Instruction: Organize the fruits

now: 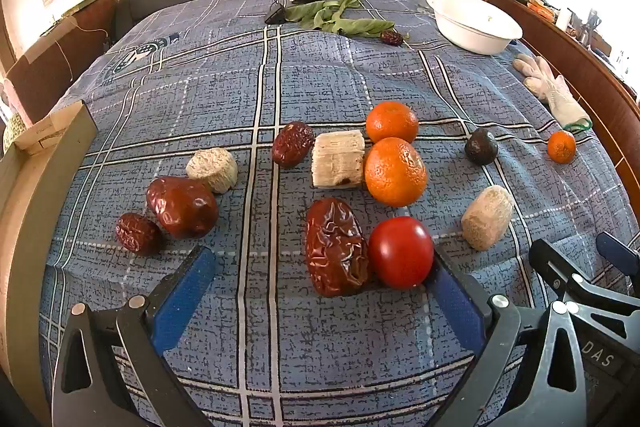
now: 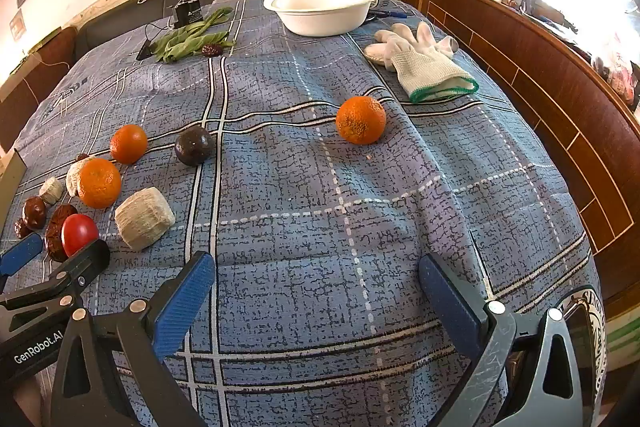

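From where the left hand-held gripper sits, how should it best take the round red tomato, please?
Grip the round red tomato across its widest middle, from the near side. A large wrinkled date crowds its left, so one finger must slip between them.

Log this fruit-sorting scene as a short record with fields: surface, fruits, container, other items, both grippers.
surface: blue plaid cloth
oranges: three; two side by side, one apart
tomato: red tomato, touching a large wrinkled date
dark fruit: dark round fruit, lying alone
container: white bowl at the far end, nothing visible inside
other: white gloves, green leaves
left gripper: open, holding nothing
right gripper: open over bare cloth
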Demonstrator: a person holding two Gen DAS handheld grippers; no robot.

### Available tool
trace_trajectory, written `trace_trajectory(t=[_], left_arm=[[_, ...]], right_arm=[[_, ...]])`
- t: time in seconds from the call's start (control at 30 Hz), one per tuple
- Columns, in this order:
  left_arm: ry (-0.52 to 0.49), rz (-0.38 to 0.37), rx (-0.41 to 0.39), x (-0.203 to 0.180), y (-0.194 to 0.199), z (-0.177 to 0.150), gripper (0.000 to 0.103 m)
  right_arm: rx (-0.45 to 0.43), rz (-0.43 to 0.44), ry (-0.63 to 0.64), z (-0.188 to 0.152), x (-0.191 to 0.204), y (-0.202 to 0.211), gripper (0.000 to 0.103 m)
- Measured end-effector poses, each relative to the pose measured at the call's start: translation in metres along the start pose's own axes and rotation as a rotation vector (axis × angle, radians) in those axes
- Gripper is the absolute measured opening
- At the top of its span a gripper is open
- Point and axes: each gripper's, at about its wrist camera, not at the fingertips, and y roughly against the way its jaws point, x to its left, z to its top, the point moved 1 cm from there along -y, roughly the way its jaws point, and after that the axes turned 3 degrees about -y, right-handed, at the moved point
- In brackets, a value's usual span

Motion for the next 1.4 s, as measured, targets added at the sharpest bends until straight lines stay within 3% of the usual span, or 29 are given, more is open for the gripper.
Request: trace_trajectory(t=[0.9, 1.17, 1.4], left_arm=[[-0.006, -0.001, 0.005, -0.0001, -0.0001, 0.0003, 0.103], [-0.044, -0.030, 0.047, -0.0003, -0.0017, 0.0010, 0.103], [-0.104, -0.087, 0.073, 0.0010, 0.0037, -0.0029, 0.103]], right_arm=[[0.002, 0.001, -0.001, -0.0001, -0.0001, 0.0003, 0.103], [0.007, 0.000, -0.003, 0.0000, 0.0009, -0.0001, 0.103], [0.076, -0.006, -0.016, -0.0022, 0.0007, 0.0028, 0.103]])
